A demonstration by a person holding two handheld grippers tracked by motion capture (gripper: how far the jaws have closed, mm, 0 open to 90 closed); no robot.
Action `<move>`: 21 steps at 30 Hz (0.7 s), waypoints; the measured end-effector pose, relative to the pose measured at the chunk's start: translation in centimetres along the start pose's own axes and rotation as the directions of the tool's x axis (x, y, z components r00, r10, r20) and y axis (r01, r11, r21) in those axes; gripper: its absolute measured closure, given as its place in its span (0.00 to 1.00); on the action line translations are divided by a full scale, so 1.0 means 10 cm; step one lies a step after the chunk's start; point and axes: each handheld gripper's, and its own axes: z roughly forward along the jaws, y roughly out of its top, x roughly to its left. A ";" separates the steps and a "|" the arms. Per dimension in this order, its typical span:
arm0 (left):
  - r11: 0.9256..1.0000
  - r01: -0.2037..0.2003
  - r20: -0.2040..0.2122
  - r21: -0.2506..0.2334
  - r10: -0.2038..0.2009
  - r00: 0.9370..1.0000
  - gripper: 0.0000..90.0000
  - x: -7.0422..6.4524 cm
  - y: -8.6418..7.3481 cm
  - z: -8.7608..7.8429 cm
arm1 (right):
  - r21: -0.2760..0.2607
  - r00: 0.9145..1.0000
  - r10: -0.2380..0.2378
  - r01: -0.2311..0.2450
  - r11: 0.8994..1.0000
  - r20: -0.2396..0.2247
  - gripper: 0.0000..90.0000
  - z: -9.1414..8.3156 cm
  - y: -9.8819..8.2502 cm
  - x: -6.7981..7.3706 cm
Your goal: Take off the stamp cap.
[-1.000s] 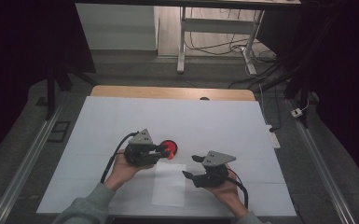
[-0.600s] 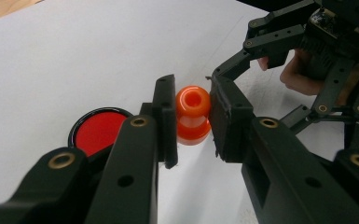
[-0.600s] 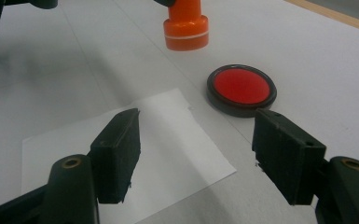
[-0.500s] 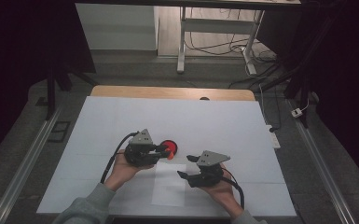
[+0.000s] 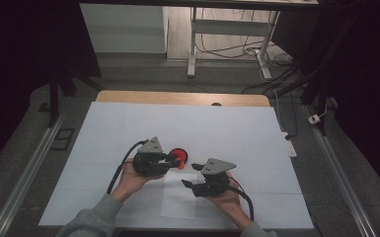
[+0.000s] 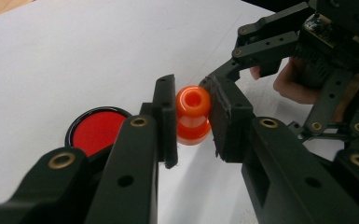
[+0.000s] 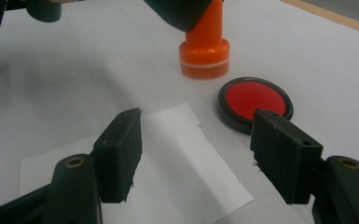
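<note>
**Stamp in my left jaws, right jaws narrowing over the paper**

My left gripper (image 6: 193, 119) is clamped on the orange stamp (image 6: 192, 114), both pads pressed against its knobbed handle. From my right gripper's view the stamp (image 7: 205, 46) is upright, its base just above or touching the white table (image 5: 227, 128); I cannot tell which. Just beside it lies the round red ink pad (image 6: 98, 130) in its black case, flat on the table.

My right gripper (image 7: 198, 154) has nothing between its jaws; they stand apart and have just been closing a little. Under them lies a white slip of paper (image 7: 186, 158), with the ink pad (image 7: 254, 100) just past its far corner.

From above, my left gripper (image 5: 175, 162) sits at the ink pad (image 5: 179, 155), and my right gripper (image 5: 191, 175) hovers near the paper (image 5: 180, 200).
</note>
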 end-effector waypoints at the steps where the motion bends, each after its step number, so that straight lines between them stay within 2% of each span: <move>1: 1.000 -0.001 0.000 0.001 0.001 1.000 0.80 0.00 0.00 0.00 | -0.005 1.000 0.002 -0.002 1.000 0.000 0.38 0.02 0.01 0.00; 18: 1.000 -0.004 0.006 -0.001 0.004 1.000 0.80 -0.02 0.01 0.01 | 0.003 0.999 0.000 -0.001 1.000 0.035 0.40 0.17 0.06 0.03; 21: 1.000 -0.004 0.004 -0.002 0.004 1.000 0.80 -0.02 0.01 0.00 | -0.004 1.000 -0.001 0.001 1.000 0.028 0.41 0.19 0.07 0.04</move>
